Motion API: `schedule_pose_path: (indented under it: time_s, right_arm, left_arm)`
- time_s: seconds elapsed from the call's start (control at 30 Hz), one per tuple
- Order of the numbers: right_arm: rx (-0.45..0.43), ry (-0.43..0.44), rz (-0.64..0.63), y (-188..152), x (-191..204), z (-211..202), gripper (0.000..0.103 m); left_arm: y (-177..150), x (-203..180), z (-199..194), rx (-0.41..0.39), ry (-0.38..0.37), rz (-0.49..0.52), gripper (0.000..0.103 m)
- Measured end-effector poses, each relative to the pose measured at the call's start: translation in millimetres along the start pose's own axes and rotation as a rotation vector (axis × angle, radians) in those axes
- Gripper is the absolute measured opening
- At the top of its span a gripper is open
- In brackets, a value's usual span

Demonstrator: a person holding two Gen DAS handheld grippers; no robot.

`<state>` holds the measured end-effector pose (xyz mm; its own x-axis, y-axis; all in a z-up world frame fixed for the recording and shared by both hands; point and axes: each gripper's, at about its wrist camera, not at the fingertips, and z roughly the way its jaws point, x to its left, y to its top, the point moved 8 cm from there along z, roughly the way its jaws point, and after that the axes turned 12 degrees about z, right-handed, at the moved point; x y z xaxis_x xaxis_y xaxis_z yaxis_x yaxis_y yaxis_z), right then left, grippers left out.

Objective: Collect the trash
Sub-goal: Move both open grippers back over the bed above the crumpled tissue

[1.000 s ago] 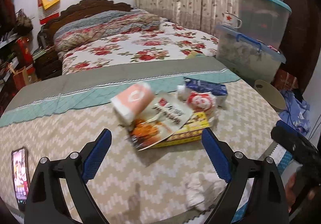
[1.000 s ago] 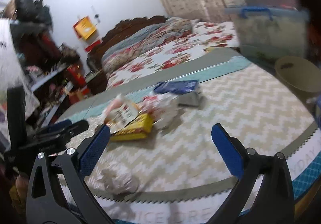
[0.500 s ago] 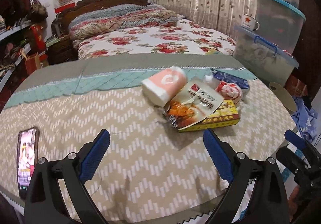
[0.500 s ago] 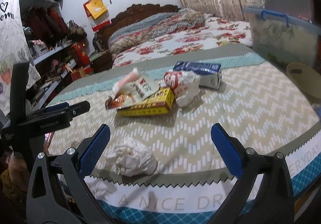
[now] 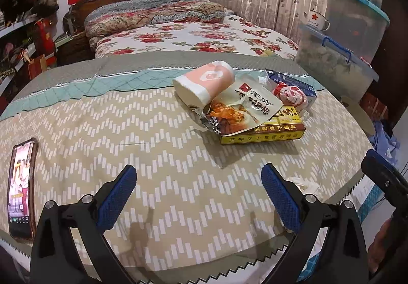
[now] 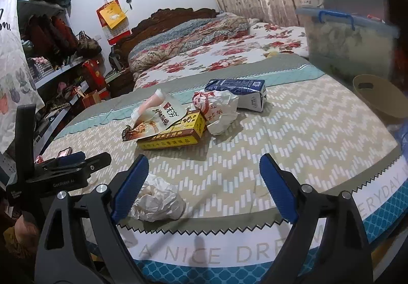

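A pile of trash lies on the zigzag-patterned cover: a pink tissue roll (image 5: 204, 82), a snack pouch (image 5: 244, 108), a yellow box (image 5: 267, 128), a red-and-white wrapper (image 5: 289, 94) and a blue carton (image 5: 288, 79). My left gripper (image 5: 199, 197) hovers short of the pile, its jaws opening, with nothing between them. A crumpled white paper (image 6: 158, 201) lies near the cover's front edge. My right gripper (image 6: 204, 187) is over it, jaws closing, the paper beside the left finger and not pressed. The yellow box (image 6: 173, 136) and the carton (image 6: 237, 91) lie beyond.
A lit phone (image 5: 21, 187) lies on the cover at far left. A beige basket (image 6: 380, 98) and stacked clear storage boxes (image 5: 336, 65) stand at right. A flowered bed (image 5: 193, 37) is behind. The left gripper (image 6: 71, 164) shows at the left of the right wrist view.
The left gripper has slid left and down, so the pile now sits up and to its right. The right gripper's jaws have narrowed and the crumpled paper now lies by its left finger.
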<state>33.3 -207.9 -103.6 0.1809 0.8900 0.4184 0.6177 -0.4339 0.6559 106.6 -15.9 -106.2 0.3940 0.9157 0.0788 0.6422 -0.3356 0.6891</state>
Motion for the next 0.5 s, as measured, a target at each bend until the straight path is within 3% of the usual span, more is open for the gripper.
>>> schedule_pose_path:
  time_s: [0.5]
  right_arm:
    - [0.025, -0.010, 0.000, -4, -8, 2, 0.080]
  left_arm:
    - [-2, -11, -9, -0.029, -0.078, 0.010, 0.094]
